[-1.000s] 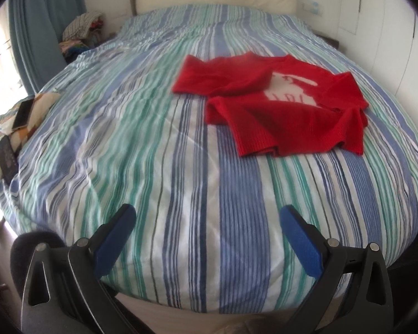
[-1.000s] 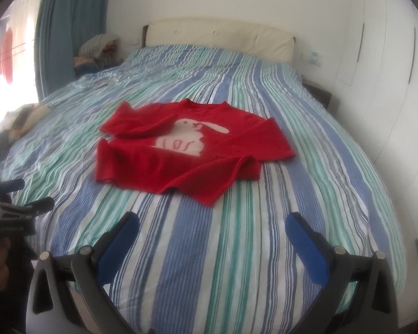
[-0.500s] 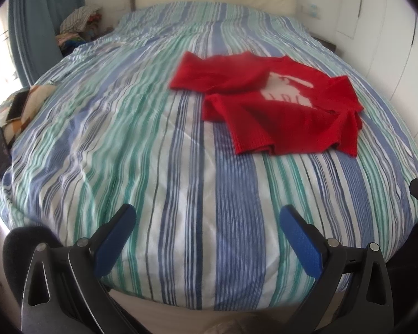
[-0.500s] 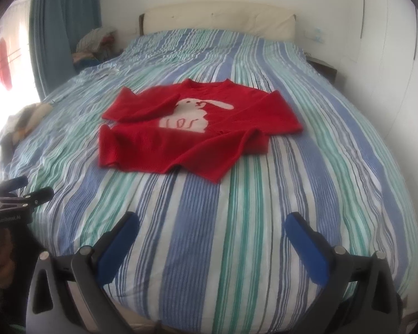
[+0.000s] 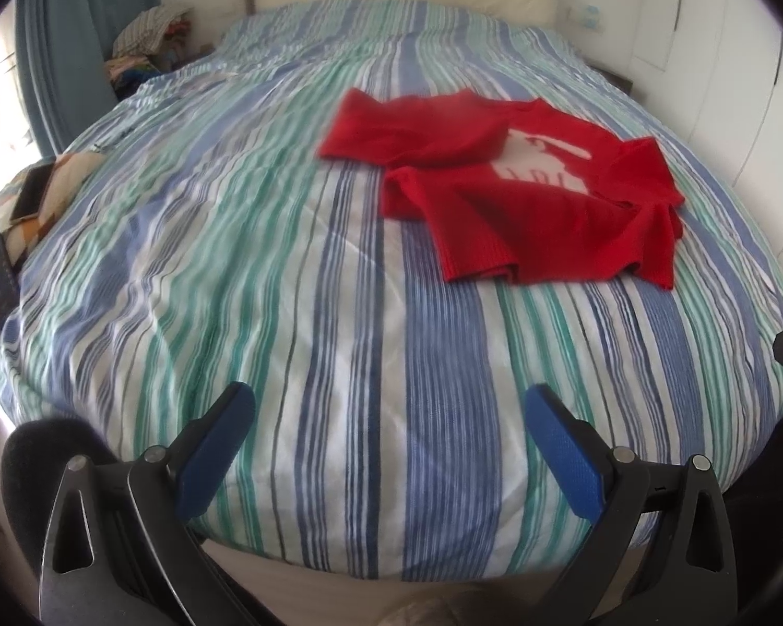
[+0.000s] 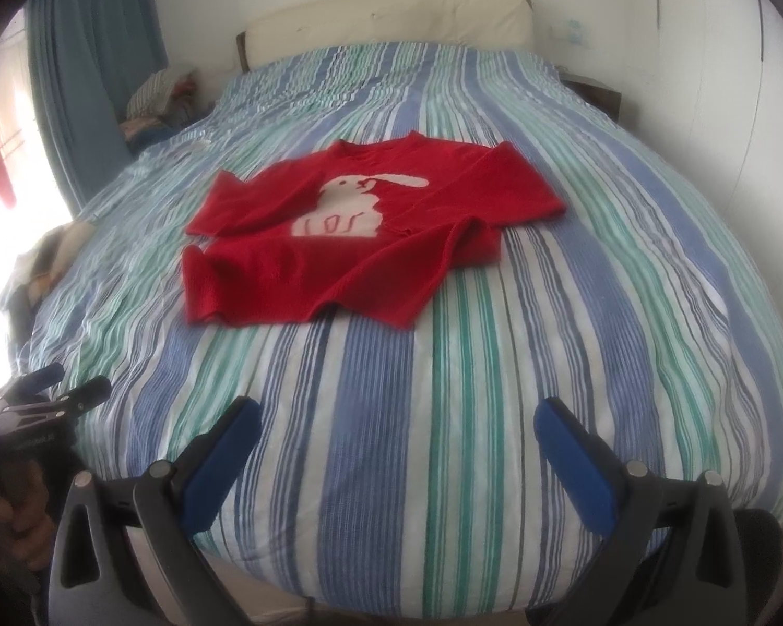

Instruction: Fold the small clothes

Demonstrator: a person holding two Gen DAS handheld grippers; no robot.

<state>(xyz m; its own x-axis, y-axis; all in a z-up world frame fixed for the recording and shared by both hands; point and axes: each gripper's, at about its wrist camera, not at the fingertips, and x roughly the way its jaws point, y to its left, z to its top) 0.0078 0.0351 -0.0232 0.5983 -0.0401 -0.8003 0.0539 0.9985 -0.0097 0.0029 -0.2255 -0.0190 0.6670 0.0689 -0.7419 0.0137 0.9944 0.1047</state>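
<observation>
A small red sweater [image 5: 501, 203] with a pale rabbit on the chest lies partly folded on the striped bed cover [image 5: 266, 240], right of centre in the left wrist view. It also shows in the right wrist view [image 6: 350, 240], left of centre. My left gripper [image 5: 386, 417] is open and empty at the foot of the bed, well short of the sweater. My right gripper [image 6: 396, 430] is open and empty, also at the foot. The left gripper shows at the left edge of the right wrist view [image 6: 57, 391].
The bed has a cream headboard [image 6: 386, 21]. A pile of clothes [image 5: 151, 31] sits at the far left by a blue curtain [image 5: 78, 26]. Cloths and flat dark objects [image 5: 21, 208] lie at the bed's left side. White wardrobe doors [image 5: 731, 52] stand on the right.
Both grippers have drawn back and risen a little, so more of the bed's foot shows and the sweater looks farther off. The sweater has not moved. Both grippers stay open.
</observation>
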